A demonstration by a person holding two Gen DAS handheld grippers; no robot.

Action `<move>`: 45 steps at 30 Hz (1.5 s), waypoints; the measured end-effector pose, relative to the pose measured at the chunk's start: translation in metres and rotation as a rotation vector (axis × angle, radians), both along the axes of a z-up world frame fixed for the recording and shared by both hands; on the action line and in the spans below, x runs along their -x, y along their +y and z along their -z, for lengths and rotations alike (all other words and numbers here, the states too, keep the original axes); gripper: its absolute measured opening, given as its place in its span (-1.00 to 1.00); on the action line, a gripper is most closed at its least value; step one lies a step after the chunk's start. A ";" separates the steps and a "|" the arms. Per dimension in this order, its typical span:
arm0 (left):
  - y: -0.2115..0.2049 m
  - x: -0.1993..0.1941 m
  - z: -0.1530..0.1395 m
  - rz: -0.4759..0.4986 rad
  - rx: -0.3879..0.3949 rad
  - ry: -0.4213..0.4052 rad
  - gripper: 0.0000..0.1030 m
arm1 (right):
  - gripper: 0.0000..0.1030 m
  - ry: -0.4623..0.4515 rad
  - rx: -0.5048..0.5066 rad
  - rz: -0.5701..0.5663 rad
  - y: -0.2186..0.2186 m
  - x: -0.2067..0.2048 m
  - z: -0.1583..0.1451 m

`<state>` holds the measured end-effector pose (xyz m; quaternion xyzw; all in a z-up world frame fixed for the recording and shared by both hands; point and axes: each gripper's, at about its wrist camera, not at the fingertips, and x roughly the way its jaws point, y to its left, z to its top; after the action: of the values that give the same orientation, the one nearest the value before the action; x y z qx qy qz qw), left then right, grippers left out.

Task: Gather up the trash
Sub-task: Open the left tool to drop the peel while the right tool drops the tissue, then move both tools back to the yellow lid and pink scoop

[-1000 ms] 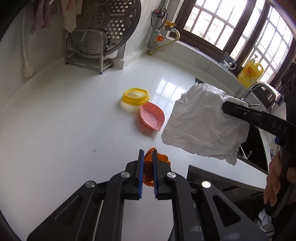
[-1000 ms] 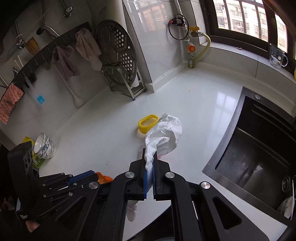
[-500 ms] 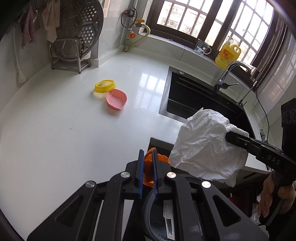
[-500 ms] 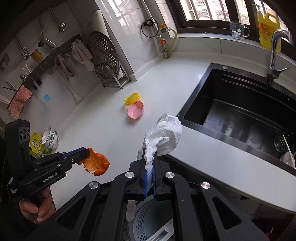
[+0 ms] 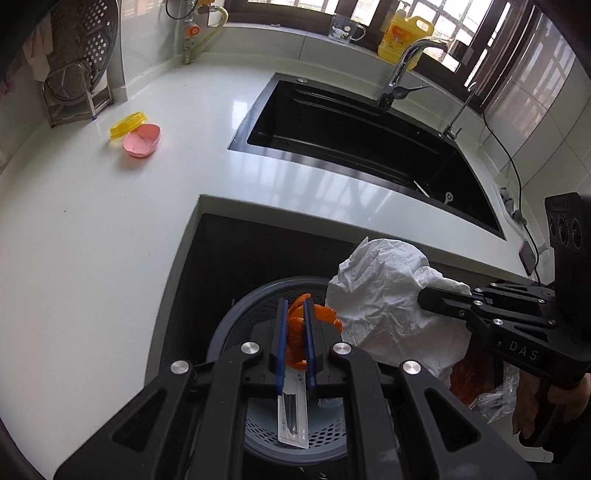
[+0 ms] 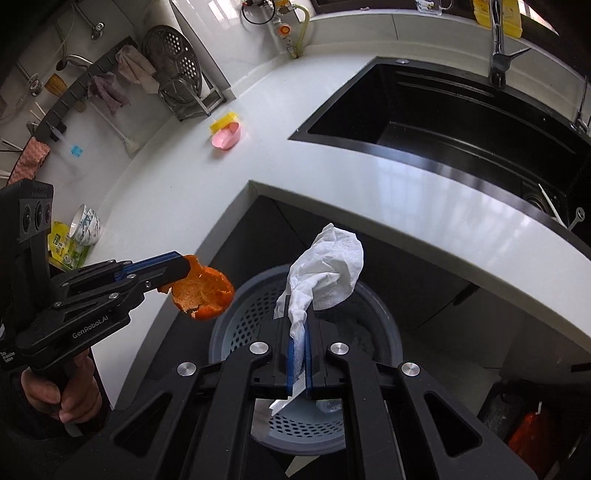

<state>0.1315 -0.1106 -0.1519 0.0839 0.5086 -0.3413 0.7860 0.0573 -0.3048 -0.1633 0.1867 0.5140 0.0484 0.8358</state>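
Left gripper (image 5: 295, 339): fingers (image 5: 282, 332) are pinched on an orange peel (image 5: 295, 336); from the right wrist view the peel (image 6: 203, 293) is seen as a curled, cup-shaped piece held at the fingertips, hanging over the near-left rim of the waste basket (image 6: 225, 325)

Right gripper (image 6: 299, 354): fingers (image 6: 291, 354) are pressed together on a crumpled white tissue (image 6: 325, 273), which stands up above the fingertips; in the left wrist view the tissue (image 5: 384, 306) is seen over the right side of the waste basket (image 5: 236, 325)

The waste basket is grey, round and perforated, and is set on the floor below the edge of the white bench (image 5: 92, 240), in front of a dark cabinet (image 5: 258, 254). A flat transparent packet (image 5: 293, 417) is seen lying inside it

On the bench, well apart from both grippers: a pink leaf-shaped dish (image 5: 142, 140) touching a yellow lid (image 5: 127, 123), near a metal rack (image 5: 77, 96). A black sink (image 5: 354, 147) is set into the bench, with a tap (image 5: 402, 62) behind it and a yellow bottle (image 5: 404, 35) on the window ledge

A hand is seen on each gripper's handle: right hand (image 5: 535, 402), left hand (image 6: 62, 391)
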 end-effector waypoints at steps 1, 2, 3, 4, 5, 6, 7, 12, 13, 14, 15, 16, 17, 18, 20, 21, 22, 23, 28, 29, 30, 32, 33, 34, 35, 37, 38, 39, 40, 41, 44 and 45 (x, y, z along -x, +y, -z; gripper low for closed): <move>-0.002 0.003 0.007 0.002 -0.009 0.016 -0.82 | -0.92 0.018 0.004 -0.005 0.000 0.002 0.008; -0.005 0.006 0.014 0.003 -0.022 0.030 -0.82 | -0.92 0.034 0.010 -0.011 0.001 0.004 0.016; -0.007 0.008 0.020 0.003 -0.039 0.039 -0.82 | -0.92 0.050 0.005 -0.018 0.001 0.005 0.024; -0.010 0.011 0.027 0.004 -0.057 0.049 -0.82 | -0.92 0.071 -0.004 -0.023 0.002 0.006 0.033; -0.012 0.013 0.034 0.003 -0.076 0.062 -0.82 | -0.92 0.087 -0.007 -0.027 0.002 0.007 0.041; -0.013 0.014 0.040 0.002 -0.091 0.074 -0.82 | -0.91 0.104 -0.016 -0.030 0.003 0.008 0.049; -0.015 0.016 0.045 0.001 -0.108 0.084 -0.82 | -0.91 0.125 -0.030 -0.032 0.003 0.009 0.057; -0.012 0.020 0.056 -0.037 -0.203 0.085 -0.53 | -0.60 0.156 -0.016 -0.063 0.009 0.009 0.070; -0.009 0.020 0.055 -0.050 -0.204 0.079 -0.31 | -0.50 0.147 -0.003 -0.063 0.010 0.010 0.068; -0.006 0.019 0.053 -0.065 -0.204 0.074 0.05 | -0.50 0.143 -0.003 -0.063 0.008 0.011 0.067; -0.003 0.019 0.050 -0.082 -0.203 0.065 0.22 | -0.50 0.142 -0.007 -0.060 0.006 0.011 0.066; 0.000 0.018 0.047 -0.097 -0.197 0.055 0.33 | -0.49 0.139 -0.009 -0.054 0.004 0.011 0.065; 0.002 0.018 0.045 -0.104 -0.194 0.052 0.33 | -0.49 0.137 -0.011 -0.048 0.001 0.011 0.064; 0.002 0.018 0.043 -0.110 -0.197 0.049 0.33 | -0.48 0.137 -0.012 -0.042 0.000 0.011 0.064; 0.006 0.016 0.040 -0.125 -0.205 0.039 0.33 | -0.42 0.139 -0.017 -0.029 -0.005 0.011 0.062; 0.007 0.016 0.038 -0.131 -0.205 0.038 0.33 | -0.40 0.137 -0.019 -0.025 -0.007 0.010 0.062; 0.007 0.016 0.037 -0.137 -0.205 0.038 0.33 | -0.38 0.133 -0.018 -0.021 -0.008 0.010 0.061; 0.009 0.015 0.035 -0.142 -0.203 0.039 0.33 | -0.37 0.132 -0.016 -0.017 -0.008 0.009 0.060; 0.019 0.007 0.024 -0.153 -0.188 0.024 0.33 | -0.28 0.130 -0.023 -0.010 -0.006 0.002 0.056; 0.021 0.005 0.022 -0.155 -0.183 0.021 0.33 | -0.27 0.128 -0.025 -0.011 -0.004 0.000 0.054; 0.022 0.004 0.019 -0.157 -0.178 0.018 0.33 | -0.26 0.127 -0.026 -0.012 -0.003 -0.002 0.053; 0.027 -0.001 0.014 -0.163 -0.169 0.010 0.33 | -0.25 0.121 -0.025 -0.014 0.001 -0.007 0.049; 0.029 -0.003 0.011 -0.166 -0.163 0.007 0.34 | -0.25 0.116 -0.025 -0.015 0.003 -0.010 0.047; 0.031 -0.007 0.007 -0.170 -0.157 0.003 0.35 | -0.25 0.110 -0.025 -0.016 0.005 -0.013 0.044; 0.034 -0.010 0.004 -0.175 -0.151 -0.003 0.37 | -0.25 0.104 -0.024 -0.017 0.008 -0.017 0.042; 0.042 -0.017 -0.003 -0.184 -0.133 -0.012 0.37 | -0.24 0.089 -0.026 -0.020 0.014 -0.025 0.036; 0.046 -0.022 -0.007 -0.189 -0.126 -0.018 0.37 | -0.24 0.082 -0.029 -0.021 0.017 -0.030 0.034; 0.050 -0.027 -0.010 -0.196 -0.121 -0.026 0.37 | -0.24 0.074 -0.031 -0.022 0.020 -0.035 0.031; 0.054 -0.032 -0.012 -0.202 -0.116 -0.033 0.37 | -0.24 0.069 -0.035 -0.022 0.023 -0.040 0.029; 0.059 -0.038 -0.015 -0.210 -0.113 -0.039 0.38 | -0.23 0.065 -0.039 -0.020 0.027 -0.045 0.027; 0.072 -0.057 -0.024 -0.222 -0.099 -0.056 0.40 | -0.23 0.036 -0.046 -0.012 0.037 -0.063 0.018; 0.076 -0.064 -0.027 -0.222 -0.097 -0.066 0.41 | -0.22 0.023 -0.042 -0.009 0.041 -0.069 0.014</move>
<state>0.1952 -0.0341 -0.1251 0.0762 0.5045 -0.2240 0.8303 0.1261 -0.2642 -0.1774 0.2024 0.5232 0.0607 0.8256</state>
